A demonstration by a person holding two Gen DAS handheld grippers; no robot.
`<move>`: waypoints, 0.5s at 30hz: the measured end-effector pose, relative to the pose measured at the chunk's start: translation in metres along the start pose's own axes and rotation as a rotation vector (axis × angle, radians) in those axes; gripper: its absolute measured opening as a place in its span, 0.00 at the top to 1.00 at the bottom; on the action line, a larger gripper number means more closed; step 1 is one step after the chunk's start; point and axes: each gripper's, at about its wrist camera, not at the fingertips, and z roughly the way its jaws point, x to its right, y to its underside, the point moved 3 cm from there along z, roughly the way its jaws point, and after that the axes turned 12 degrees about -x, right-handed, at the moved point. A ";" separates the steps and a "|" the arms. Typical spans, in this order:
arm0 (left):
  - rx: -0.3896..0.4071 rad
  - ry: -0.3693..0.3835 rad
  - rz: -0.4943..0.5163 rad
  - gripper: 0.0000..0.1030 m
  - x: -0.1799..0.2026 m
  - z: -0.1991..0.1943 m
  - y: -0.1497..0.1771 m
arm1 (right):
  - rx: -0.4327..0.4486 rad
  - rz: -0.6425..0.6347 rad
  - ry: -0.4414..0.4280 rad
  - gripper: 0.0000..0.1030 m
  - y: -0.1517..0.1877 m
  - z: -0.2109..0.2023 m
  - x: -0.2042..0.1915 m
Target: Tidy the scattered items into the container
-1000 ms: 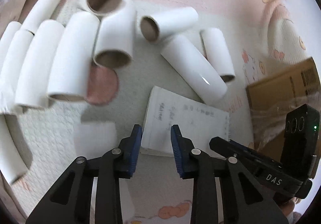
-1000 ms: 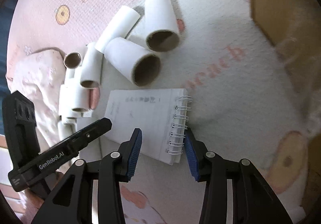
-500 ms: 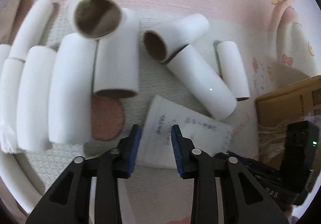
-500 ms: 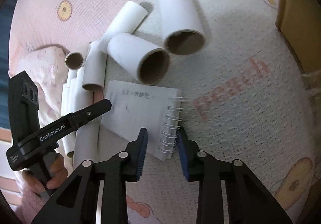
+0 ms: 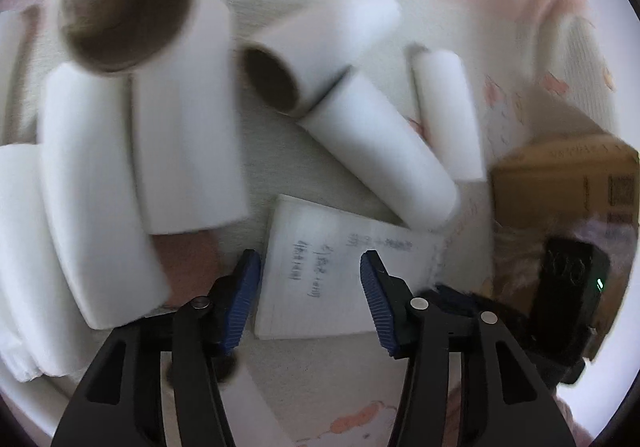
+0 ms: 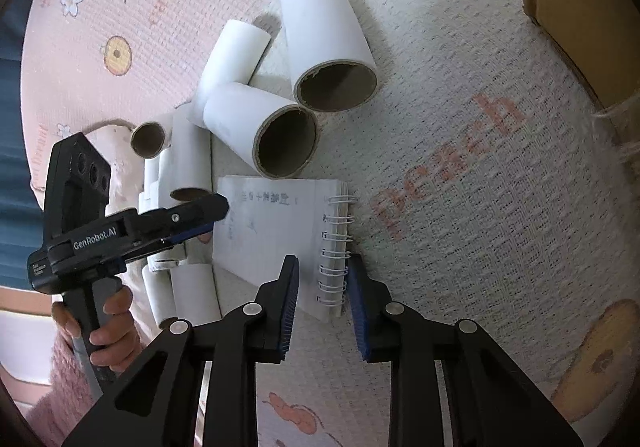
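Observation:
A white spiral notepad (image 6: 276, 239) with handwriting lies on the pink-and-white mat; it also shows in the left wrist view (image 5: 340, 267). My right gripper (image 6: 323, 307) straddles its spiral-bound edge, jaws narrowly apart, a gap still showing at the pads. My left gripper (image 5: 310, 297) is open, its jaws over the notepad's opposite edge. Several white cardboard tubes (image 5: 180, 127) lie scattered around the notepad, also in the right wrist view (image 6: 280, 135). A brown cardboard box (image 5: 560, 183) stands at the right.
The box's corner shows at the top right of the right wrist view (image 6: 580, 7). The left gripper's body and the hand holding it (image 6: 100, 231) sit at the left of that view. The printed mat (image 6: 480, 207) stretches right of the notepad.
My left gripper's jaws opened wider and moved closer over the notepad and tubes. My right gripper narrowed onto the spiral edge, then widened a little.

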 end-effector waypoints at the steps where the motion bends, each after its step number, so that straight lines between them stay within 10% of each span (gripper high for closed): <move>1: 0.004 -0.001 -0.006 0.46 0.000 0.001 -0.001 | 0.001 0.010 -0.007 0.79 0.000 -0.001 0.001; 7: 0.039 0.029 -0.048 0.71 -0.009 0.000 0.001 | 0.021 0.015 -0.002 0.79 0.001 0.000 -0.002; 15: 0.163 0.188 -0.050 0.79 -0.002 -0.036 0.027 | 0.060 -0.032 0.035 0.79 0.008 -0.002 -0.014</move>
